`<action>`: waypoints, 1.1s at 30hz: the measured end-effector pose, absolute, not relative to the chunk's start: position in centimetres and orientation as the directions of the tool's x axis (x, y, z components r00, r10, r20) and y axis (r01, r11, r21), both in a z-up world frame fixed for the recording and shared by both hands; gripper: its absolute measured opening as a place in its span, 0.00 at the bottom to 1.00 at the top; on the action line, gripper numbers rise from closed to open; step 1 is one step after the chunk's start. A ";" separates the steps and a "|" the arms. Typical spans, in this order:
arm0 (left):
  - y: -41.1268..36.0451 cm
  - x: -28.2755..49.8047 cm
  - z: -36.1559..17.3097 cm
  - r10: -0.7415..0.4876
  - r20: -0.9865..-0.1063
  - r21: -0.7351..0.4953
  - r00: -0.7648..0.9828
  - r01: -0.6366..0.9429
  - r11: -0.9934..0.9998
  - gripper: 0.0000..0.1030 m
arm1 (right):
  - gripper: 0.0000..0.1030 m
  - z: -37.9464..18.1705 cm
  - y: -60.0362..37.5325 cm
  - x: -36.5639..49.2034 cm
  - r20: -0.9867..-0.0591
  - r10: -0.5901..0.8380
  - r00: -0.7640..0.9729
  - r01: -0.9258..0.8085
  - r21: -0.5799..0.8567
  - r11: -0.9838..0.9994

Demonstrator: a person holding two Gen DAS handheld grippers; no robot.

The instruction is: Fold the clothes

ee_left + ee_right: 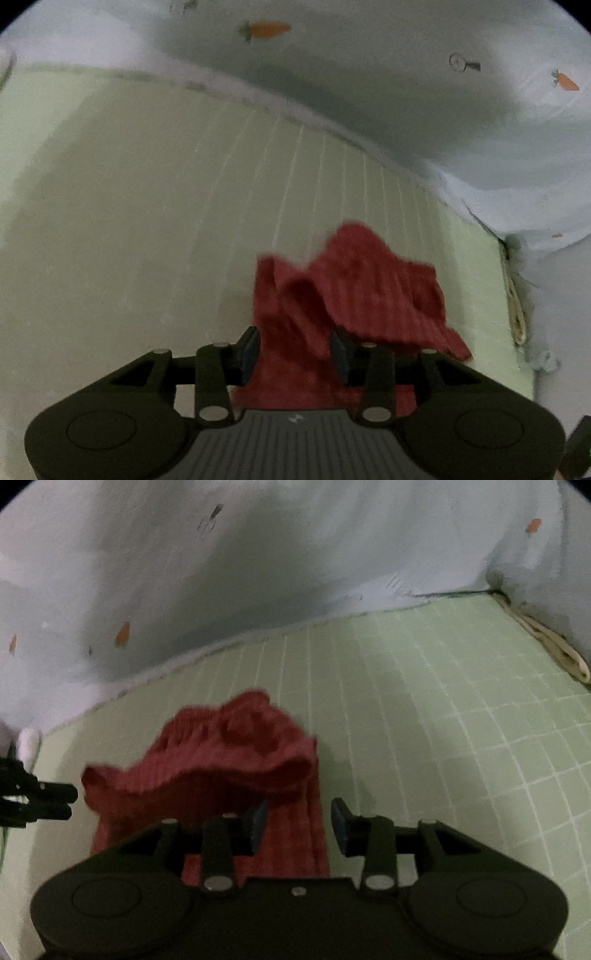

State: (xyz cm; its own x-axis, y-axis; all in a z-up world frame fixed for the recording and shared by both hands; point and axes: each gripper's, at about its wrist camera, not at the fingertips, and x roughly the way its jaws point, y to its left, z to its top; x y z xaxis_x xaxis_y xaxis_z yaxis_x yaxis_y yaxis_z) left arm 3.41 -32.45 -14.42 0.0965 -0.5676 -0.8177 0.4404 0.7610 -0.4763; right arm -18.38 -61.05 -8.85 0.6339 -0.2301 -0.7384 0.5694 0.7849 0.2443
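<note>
A: Where was the crumpled red ribbed knit garment (354,291) found, and why was it bunched so?

B: It was seen heaped on the pale green gridded mat (147,221) covering the tabletop, toward the near side. In the left wrist view it was gathered between the spread fingers of the left gripper (295,350), a fold draped over the right finger. Whether it was truly pinched could not be told; the jaws were parted, so it was judged released or merely cradled.

A: And the right gripper (299,825)?

B: It was held open just over the garment's right edge, nothing clamped, presumably placed to take that edge for a fold.

A: What was counted?

B: One garment, two grippers, one mat, and one light blue carrot-printed cloth backdrop (258,572) at the far side.
</note>
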 end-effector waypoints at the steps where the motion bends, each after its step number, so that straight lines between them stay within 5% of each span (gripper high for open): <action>1: -32.5 3.2 -14.7 -0.575 -0.815 -0.492 0.075 0.435 0.754 0.42 | 0.38 -9.0 -60.8 -18.2 -0.749 -0.226 0.622 0.563 0.227 0.795; 9: -35.0 3.7 -17.5 -0.623 -0.782 -0.591 -0.031 0.356 0.724 0.40 | 0.32 -10.8 -59.7 -14.9 -0.781 -0.164 0.602 0.432 0.146 0.890; 12: -36.0 4.8 -18.3 -0.634 -0.773 -0.608 -0.035 0.328 0.723 0.15 | 0.29 -11.2 -59.9 -13.1 -0.788 -0.141 0.599 0.382 0.127 0.915; 15: -36.9 6.4 -18.8 -0.645 -0.764 -0.620 -0.031 0.312 0.720 0.04 | 0.27 -11.2 -60.7 -11.5 -0.777 -0.128 0.616 0.351 0.125 0.928; 20: -37.9 8.7 -17.8 -0.673 -0.737 -0.630 0.065 0.294 0.718 0.03 | 0.23 -10.9 -63.2 -9.1 -0.740 -0.192 0.645 0.405 0.118 0.907; 23: -37.8 9.9 -16.8 -0.674 -0.720 -0.616 0.163 0.298 0.729 0.11 | 0.23 -10.8 -65.0 -8.8 -0.724 -0.250 0.643 0.495 0.143 0.857; 26: -37.5 10.4 -15.9 -0.642 -0.724 -0.555 0.251 0.341 0.759 0.42 | 0.24 -10.6 -65.8 -9.1 -0.716 -0.278 0.640 0.536 0.156 0.830; 28: -37.5 10.3 -15.9 -0.604 -0.751 -0.489 0.267 0.391 0.780 0.60 | 0.35 -10.6 -65.7 -9.7 -0.714 -0.275 0.644 0.546 0.177 0.819; 29: -37.5 10.1 -16.0 -0.588 -0.765 -0.459 0.262 0.419 0.783 0.63 | 0.46 -10.8 -65.7 -10.1 -0.717 -0.270 0.642 0.555 0.192 0.809; 33: -36.9 8.5 -17.3 -0.533 -0.817 -0.377 0.220 0.496 0.782 0.75 | 0.52 -12.0 -65.3 -11.1 -0.746 -0.231 0.625 0.573 0.238 0.784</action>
State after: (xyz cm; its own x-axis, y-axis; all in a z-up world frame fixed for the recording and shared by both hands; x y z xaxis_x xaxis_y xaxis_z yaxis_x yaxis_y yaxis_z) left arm 8.53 -36.95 -17.28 0.2202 -0.5331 -0.8169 0.4963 0.7822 -0.3767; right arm -11.09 -65.33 -11.99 0.6246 -0.2309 -0.7460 0.5735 0.7840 0.2376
